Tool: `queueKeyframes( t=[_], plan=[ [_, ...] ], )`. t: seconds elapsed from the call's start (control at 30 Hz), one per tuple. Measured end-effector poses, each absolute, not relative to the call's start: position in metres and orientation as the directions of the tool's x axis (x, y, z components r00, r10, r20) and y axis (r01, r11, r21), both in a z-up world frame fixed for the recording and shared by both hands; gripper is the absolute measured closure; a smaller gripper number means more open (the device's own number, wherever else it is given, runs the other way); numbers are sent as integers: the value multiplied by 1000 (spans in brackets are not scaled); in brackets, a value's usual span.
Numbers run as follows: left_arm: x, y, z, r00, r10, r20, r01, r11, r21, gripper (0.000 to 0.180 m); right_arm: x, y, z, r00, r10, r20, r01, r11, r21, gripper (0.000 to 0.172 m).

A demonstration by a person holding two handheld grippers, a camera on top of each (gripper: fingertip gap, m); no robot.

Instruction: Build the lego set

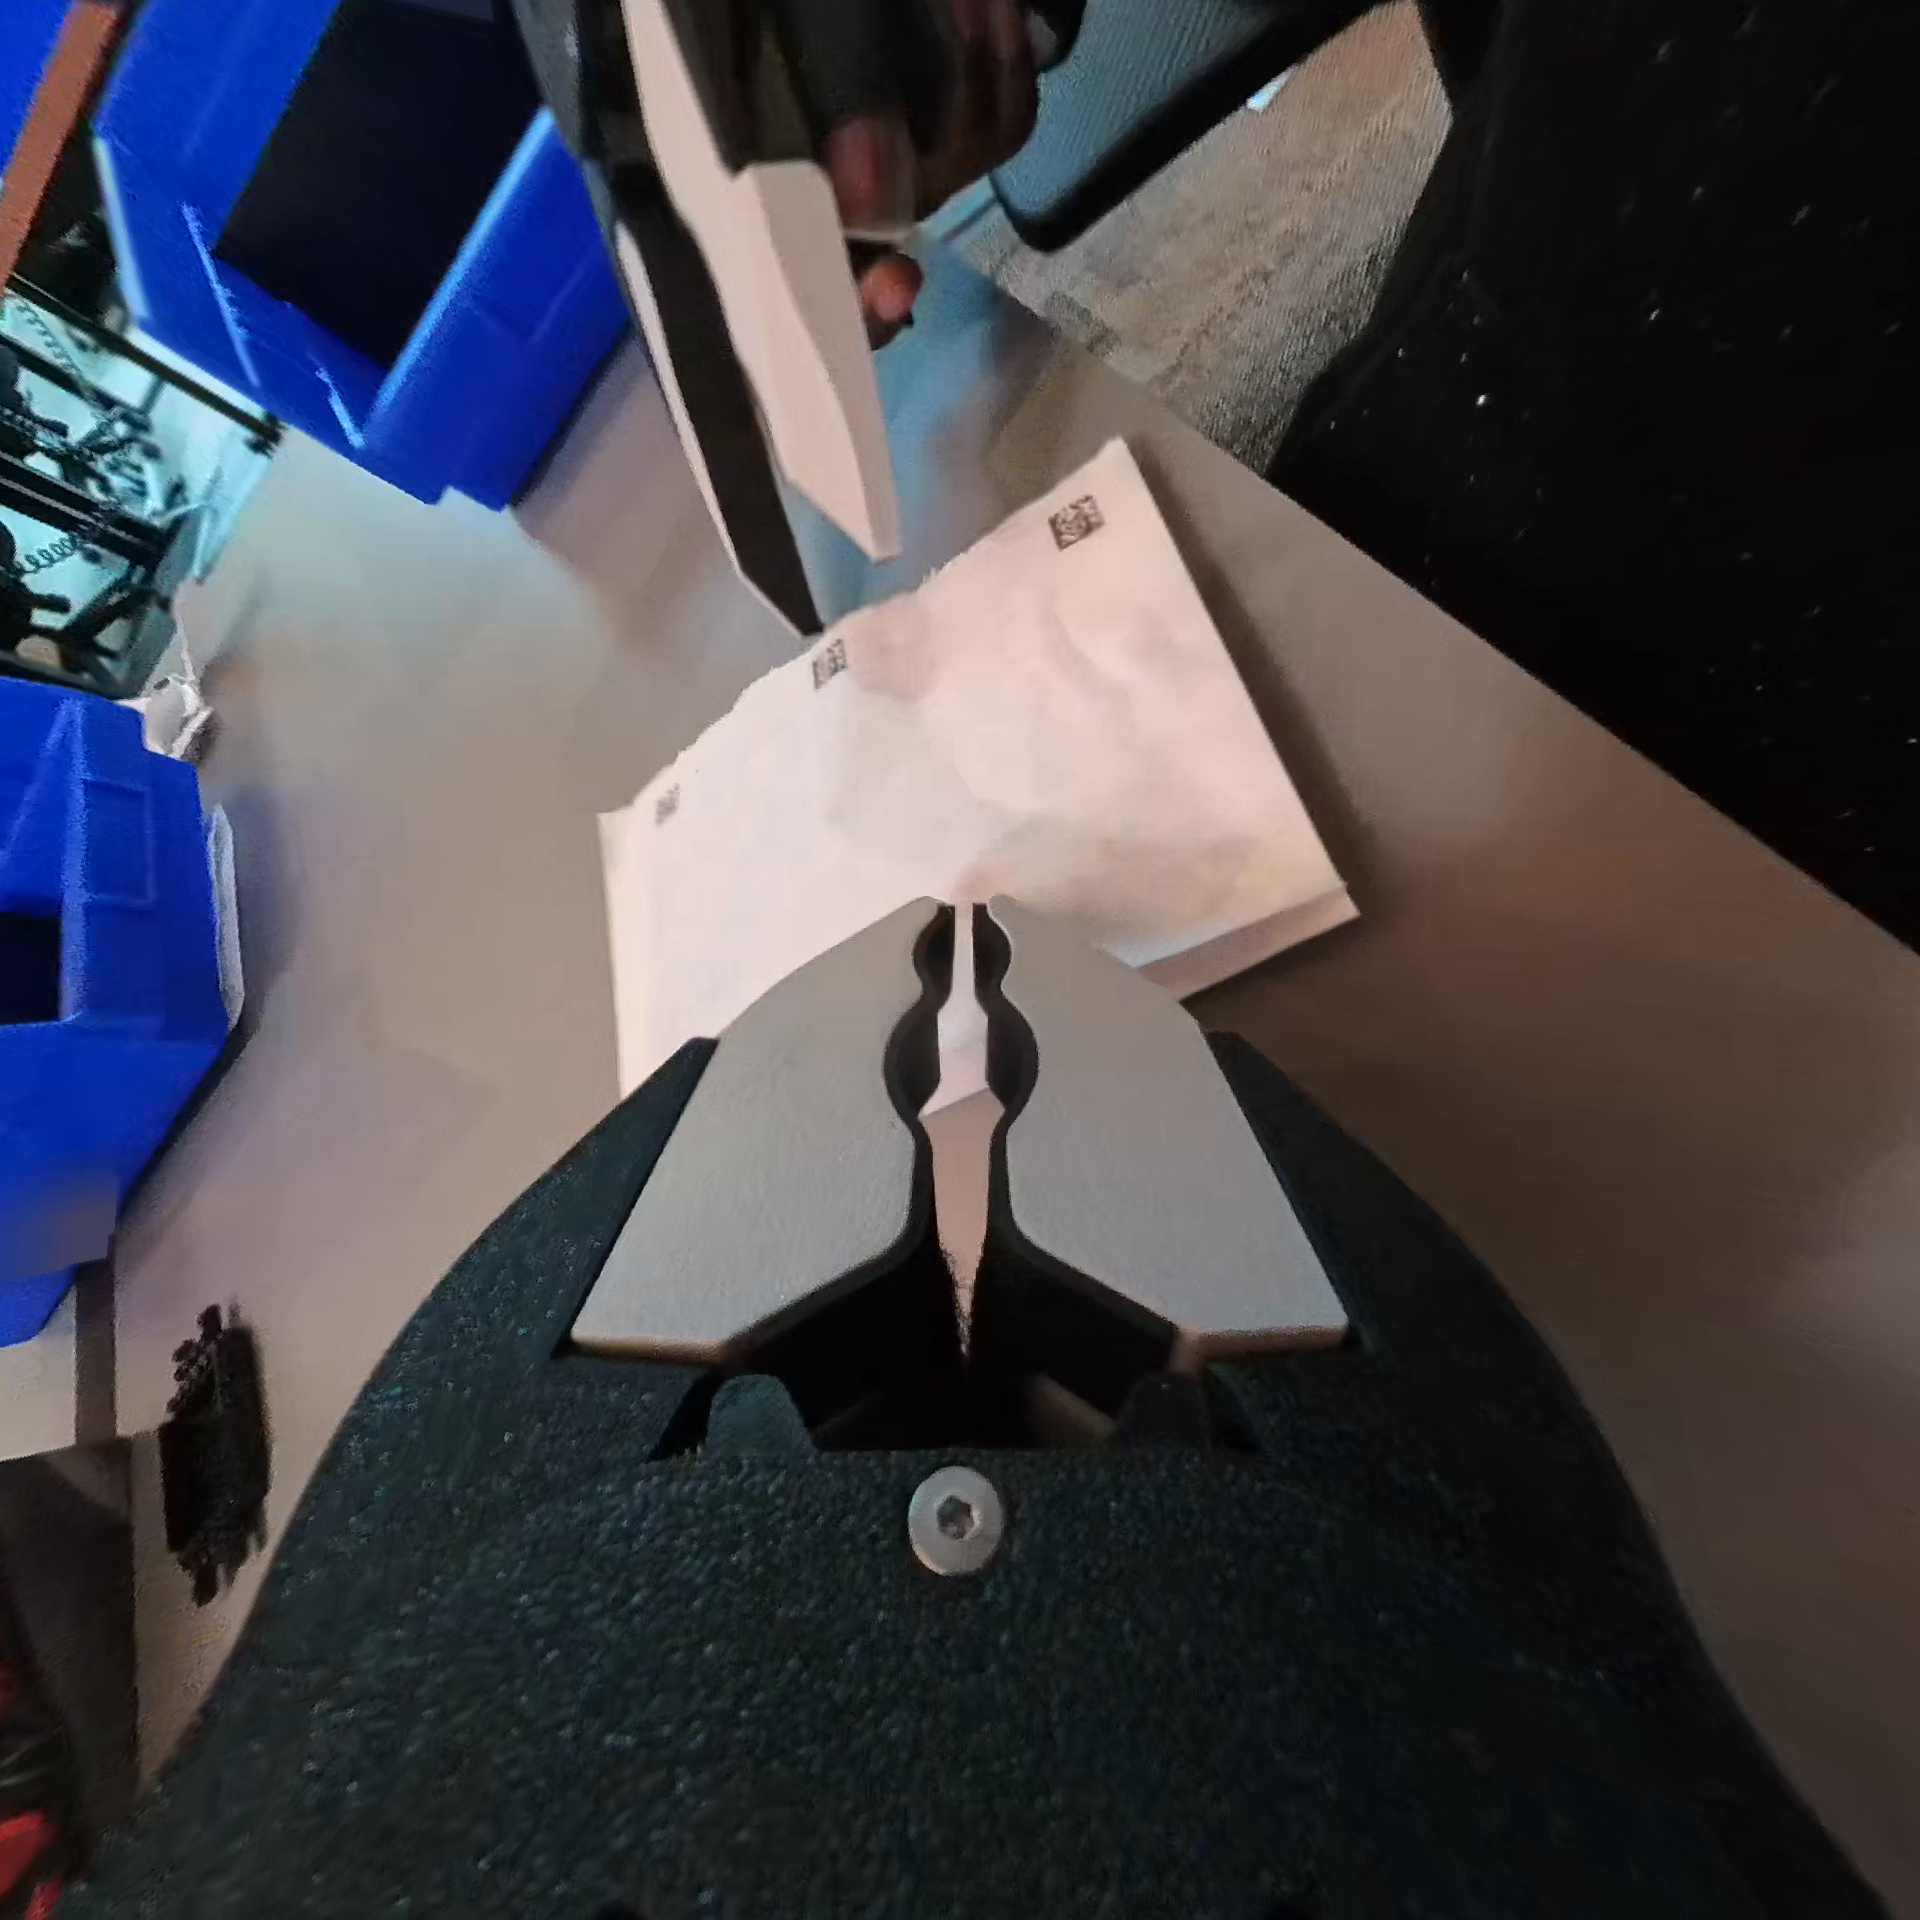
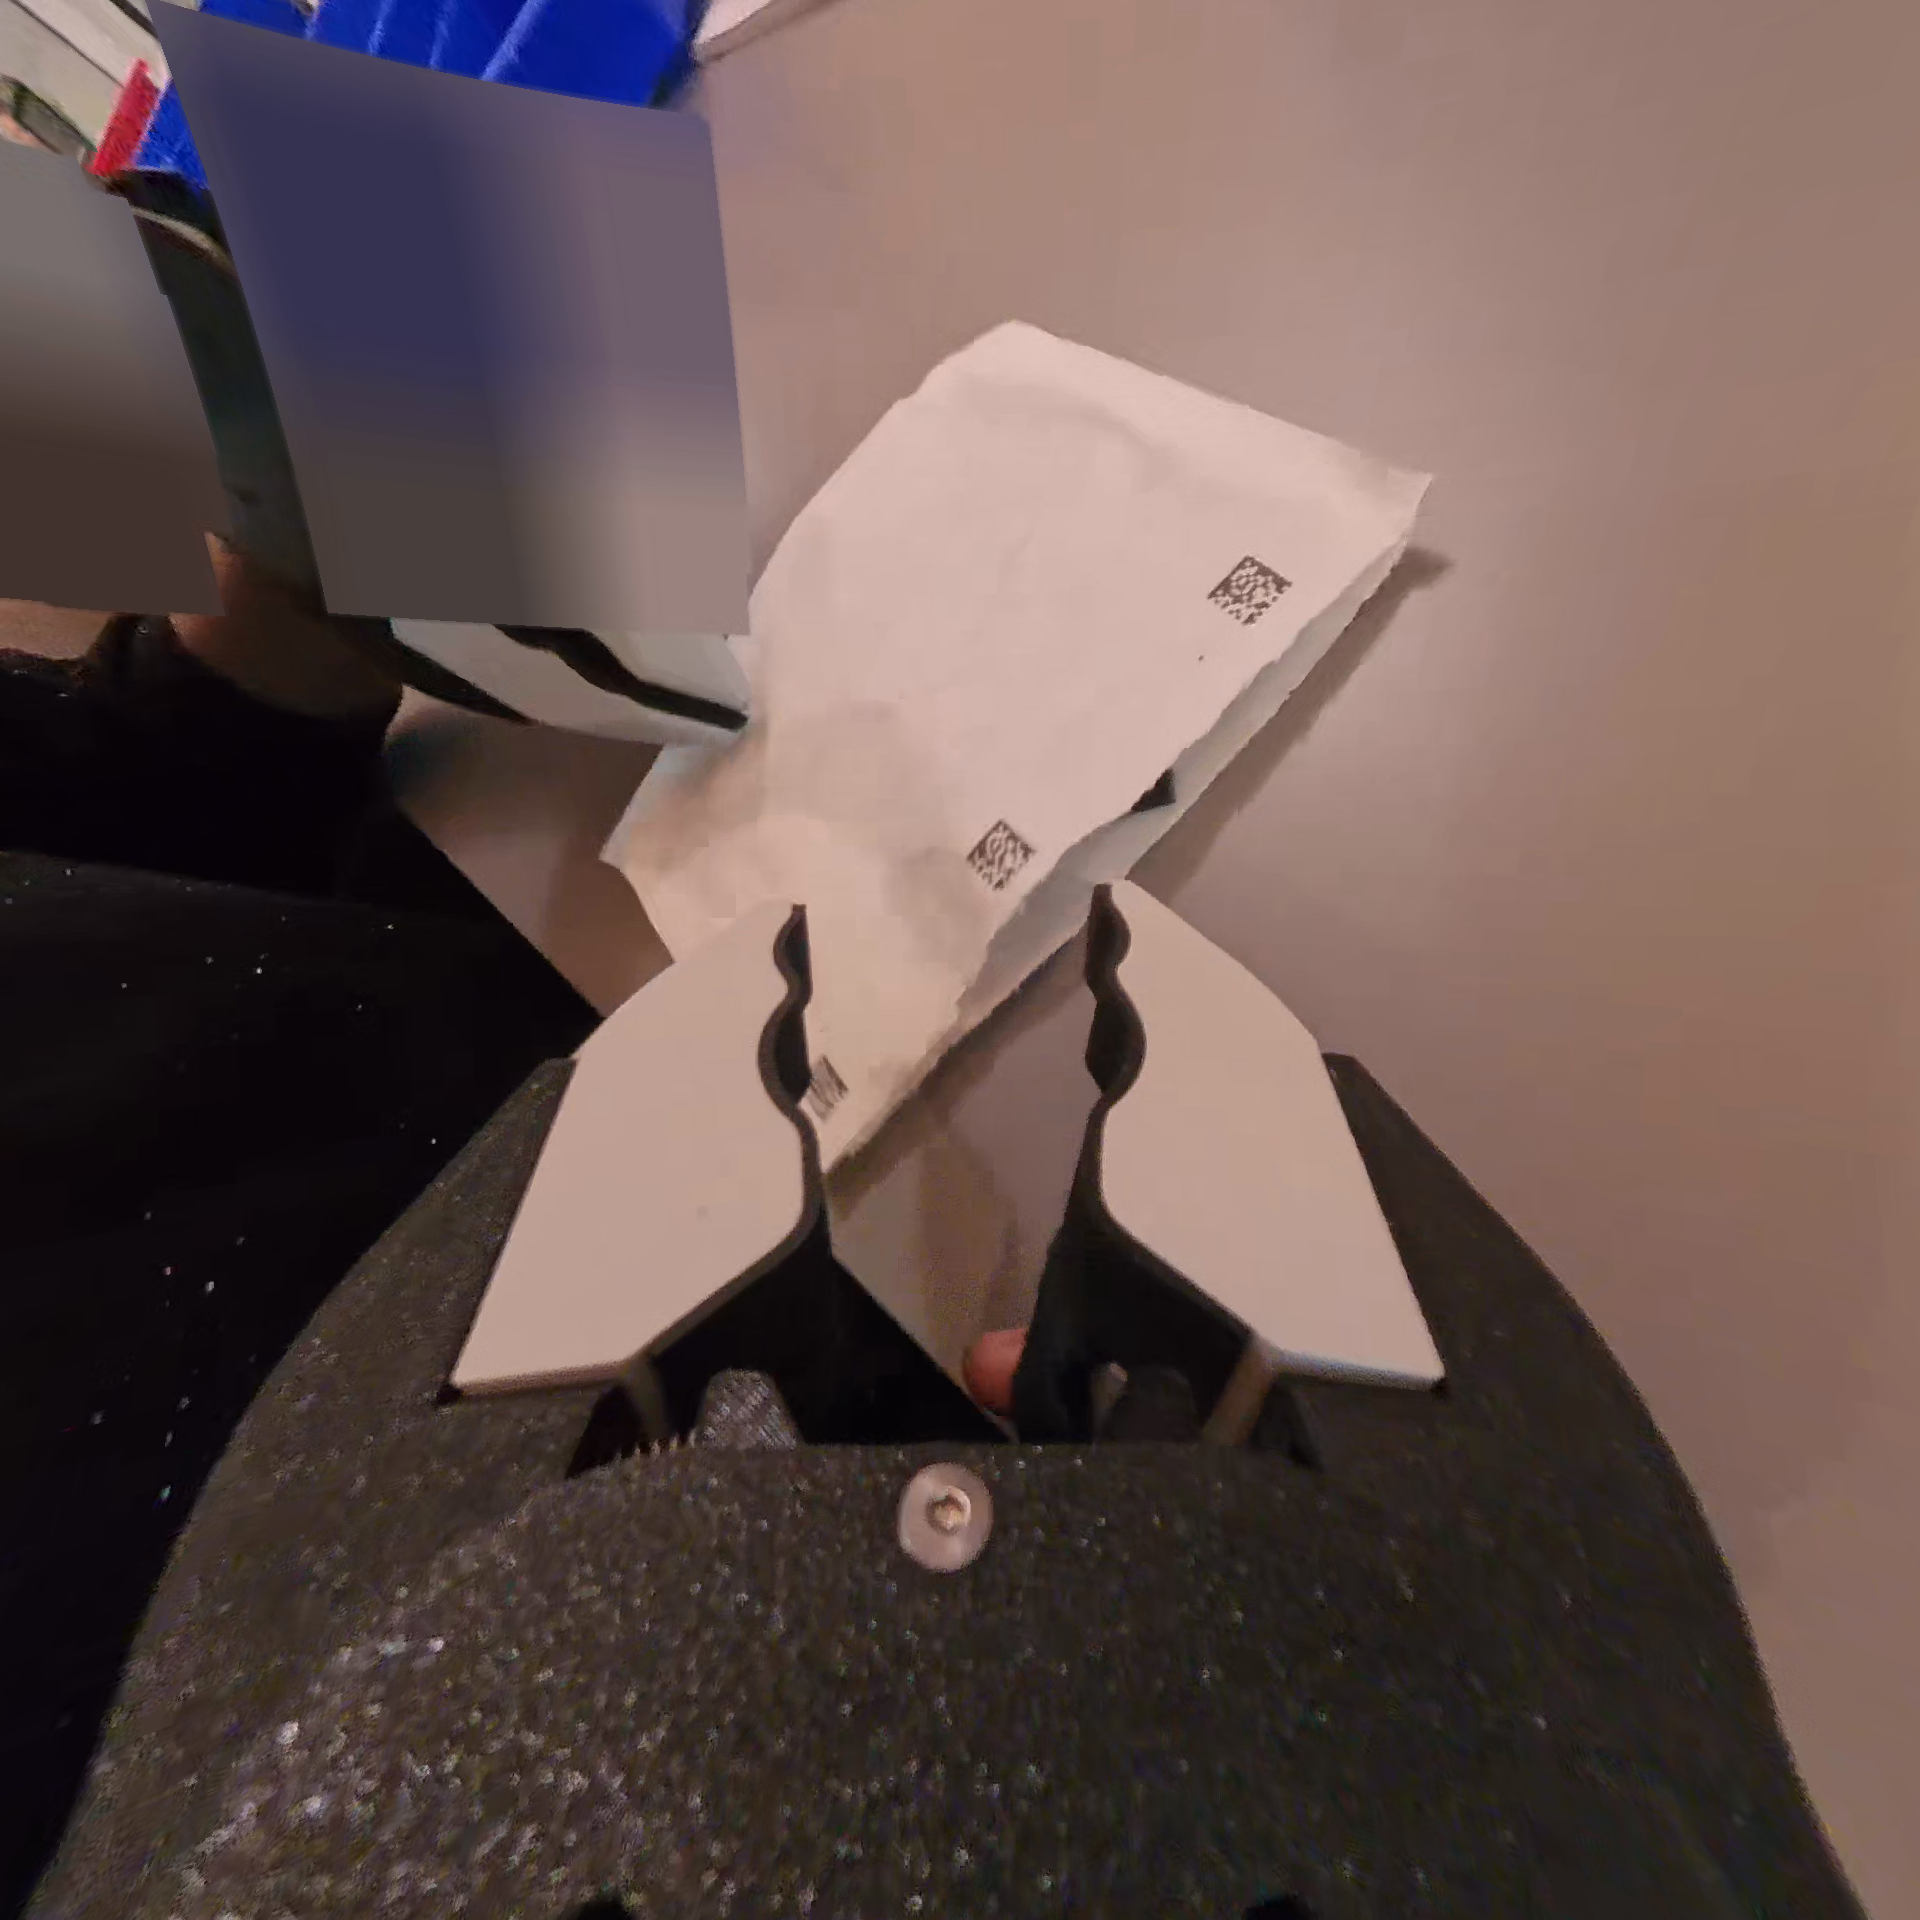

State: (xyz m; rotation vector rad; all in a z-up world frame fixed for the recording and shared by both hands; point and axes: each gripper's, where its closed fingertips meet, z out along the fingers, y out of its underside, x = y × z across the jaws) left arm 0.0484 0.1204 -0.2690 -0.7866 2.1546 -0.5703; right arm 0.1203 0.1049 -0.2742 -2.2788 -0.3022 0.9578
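A white paper envelope (image 1: 987, 748) with a torn edge and small square code marks lies over the tan table (image 1: 416, 727). My left gripper (image 1: 964, 914) is shut on a thin edge of it, and a white strip shows between the pads. In the right wrist view the envelope (image 2: 1039, 623) is tilted up off the table, and the left gripper (image 2: 717, 717) pinches its far corner. My right gripper (image 2: 951, 899) is open. The envelope's near end lies between its fingers (image 2: 707, 1039) with a gap on the right side. The right gripper also shows in the left wrist view (image 1: 842, 582), over the torn edge.
Blue bins stand at the back left (image 1: 343, 260) and at the left (image 1: 94, 987). A small black object (image 1: 213, 1455) lies near the left edge. A person in dark clothes (image 1: 1662, 416) is at the table's right edge, with carpet beyond (image 1: 1195, 260).
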Motion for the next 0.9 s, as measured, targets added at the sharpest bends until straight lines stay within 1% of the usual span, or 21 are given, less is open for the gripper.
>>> queueKeyframes(
  t=[0.1,0.13,0.2,0.23,0.33,0.4,0.43,0.47,0.5,0.57,0.67,0.7,0.77,0.8,0.83,0.9],
  plan=[
    [54,116,-277,-529,-656,-538,-338,744,-576,178,109,112,-280,670,419,-612,-29,-809,-586,130],
    [55,114,-279,-531,-637,-559,-324,762,-561,178,106,114,-280,659,427,-619,-23,-811,-584,137],
    [59,113,-280,-505,-622,-598,-306,777,-550,179,105,122,-271,663,476,-577,-4,-769,-639,162],
    [60,113,-280,-486,-632,-604,-307,771,-558,179,105,125,-263,656,526,-541,25,-732,-681,169],
    [69,113,-274,-393,-701,-595,-291,708,-643,179,102,130,-245,647,647,-403,184,-645,-742,172],
    [73,116,-271,-345,-729,-592,-290,682,-672,177,100,134,-238,631,731,-260,334,-558,-760,172],
    [73,116,-268,-335,-729,-597,-278,682,-677,174,99,135,-233,606,776,-175,419,-498,-760,172],
    [73,116,-262,-321,-731,-602,-261,680,-685,167,99,137,-227,579,811,-88,500,-438,-747,172],
    [73,118,-255,-291,-736,-611,-249,675,-695,165,100,139,-221,545,838,0,581,-378,-721,172],
    [71,127,-235,-220,-749,-625,-210,662,-719,164,102,143,-209,453,873,180,733,-250,-633,172],
    [64,152,-203,-79,-789,-609,-160,613,-774,160,107,146,-198,259,883,391,899,-72,-432,172],
    [62,164,-197,-48,-813,-580,-163,579,-799,155,109,147,-196,182,876,446,936,-15,-352,172],
    [60,188,-194,-15,-867,-498,-182,493,-851,141,112,148,-193,21,836,548,978,95,-184,172],
    [61,195,-196,-23,-889,-457,-190,453,-871,133,114,148,-192,-53,808,586,985,139,-102,171],
    [62,200,-199,-38,-907,-420,-200,418,-886,128,113,147,-192,-116,784,610,984,176,-40,171],
    [64,193,-207,-146,-924,-353,-215,378,-901,130,111,144,-192,-191,748,636,975,219,37,171]
  ],
)
